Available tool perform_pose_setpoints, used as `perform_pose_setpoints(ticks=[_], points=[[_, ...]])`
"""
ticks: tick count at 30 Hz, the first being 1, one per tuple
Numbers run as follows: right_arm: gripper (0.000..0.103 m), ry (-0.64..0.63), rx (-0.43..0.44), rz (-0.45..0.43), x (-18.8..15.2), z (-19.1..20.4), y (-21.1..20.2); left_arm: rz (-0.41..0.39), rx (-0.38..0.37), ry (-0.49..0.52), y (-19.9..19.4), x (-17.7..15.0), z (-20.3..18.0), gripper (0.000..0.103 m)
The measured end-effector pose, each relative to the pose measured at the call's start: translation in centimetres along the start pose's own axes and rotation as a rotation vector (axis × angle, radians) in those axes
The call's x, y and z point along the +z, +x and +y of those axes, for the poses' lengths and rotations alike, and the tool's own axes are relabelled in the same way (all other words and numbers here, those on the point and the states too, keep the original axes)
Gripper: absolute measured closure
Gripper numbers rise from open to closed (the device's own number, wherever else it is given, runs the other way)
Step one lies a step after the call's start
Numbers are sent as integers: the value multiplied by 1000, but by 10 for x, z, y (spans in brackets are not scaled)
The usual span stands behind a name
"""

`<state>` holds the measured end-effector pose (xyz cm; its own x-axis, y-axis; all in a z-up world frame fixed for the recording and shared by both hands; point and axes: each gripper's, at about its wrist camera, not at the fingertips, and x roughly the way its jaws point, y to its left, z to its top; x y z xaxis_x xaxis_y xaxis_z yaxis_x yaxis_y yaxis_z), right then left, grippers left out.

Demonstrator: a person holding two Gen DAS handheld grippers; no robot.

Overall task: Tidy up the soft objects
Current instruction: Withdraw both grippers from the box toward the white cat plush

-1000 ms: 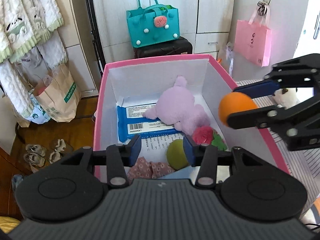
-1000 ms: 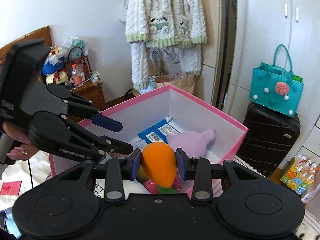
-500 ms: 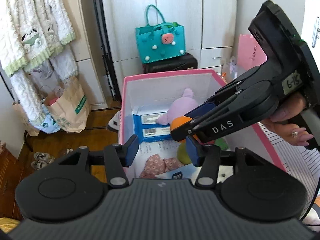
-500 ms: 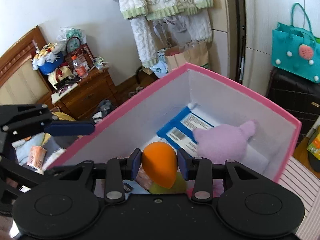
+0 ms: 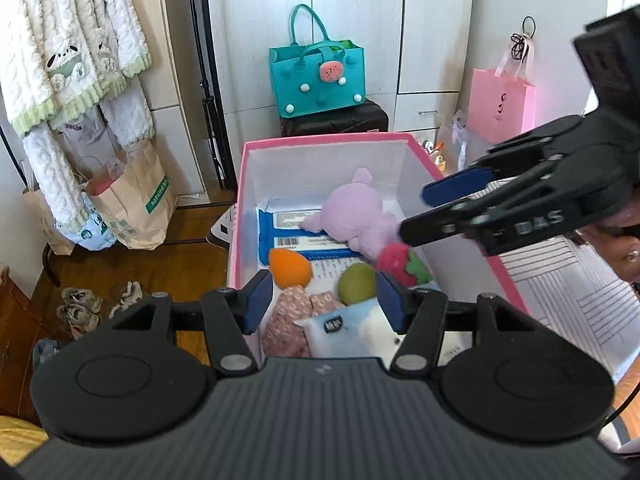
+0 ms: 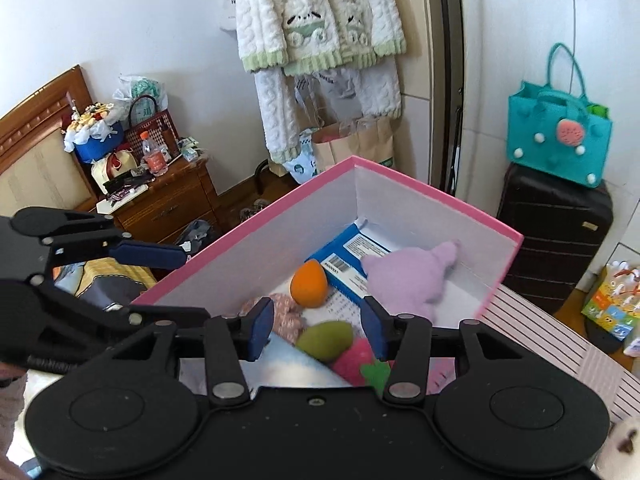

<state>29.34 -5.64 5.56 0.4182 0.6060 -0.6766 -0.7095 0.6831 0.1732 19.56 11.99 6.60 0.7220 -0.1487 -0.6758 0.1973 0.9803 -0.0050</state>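
A pink box with white inner walls holds several soft things. An orange egg-shaped toy lies loose near its left wall, beside a floral cloth. A purple plush, a green ball and a red strawberry lie there too. My right gripper hangs over the box's right side, jaws opening, nothing between them. My left gripper hovers at the near end, jaws also opening and empty.
A blue packet and a pale pouch lie in the box. Behind it stand a black suitcase with a teal bag. A brown paper bag and shoes are on the floor left; a striped sheet lies right.
The right gripper let go of the orange toy, which now lies in the box. That gripper drew back toward the right. Both grippers' jaws have spread wider.
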Motion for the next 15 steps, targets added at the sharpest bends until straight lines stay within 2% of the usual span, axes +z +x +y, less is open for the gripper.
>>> perform_pose_setpoints(ticks=[8,15], points=[[46,-34,-18,-40,-20,9,-51,24,-33,26,-23,-7,-19,46],[40,-62,-35,-101,-37,25,-89,-15,-22,42,-58,-6,-35,46]])
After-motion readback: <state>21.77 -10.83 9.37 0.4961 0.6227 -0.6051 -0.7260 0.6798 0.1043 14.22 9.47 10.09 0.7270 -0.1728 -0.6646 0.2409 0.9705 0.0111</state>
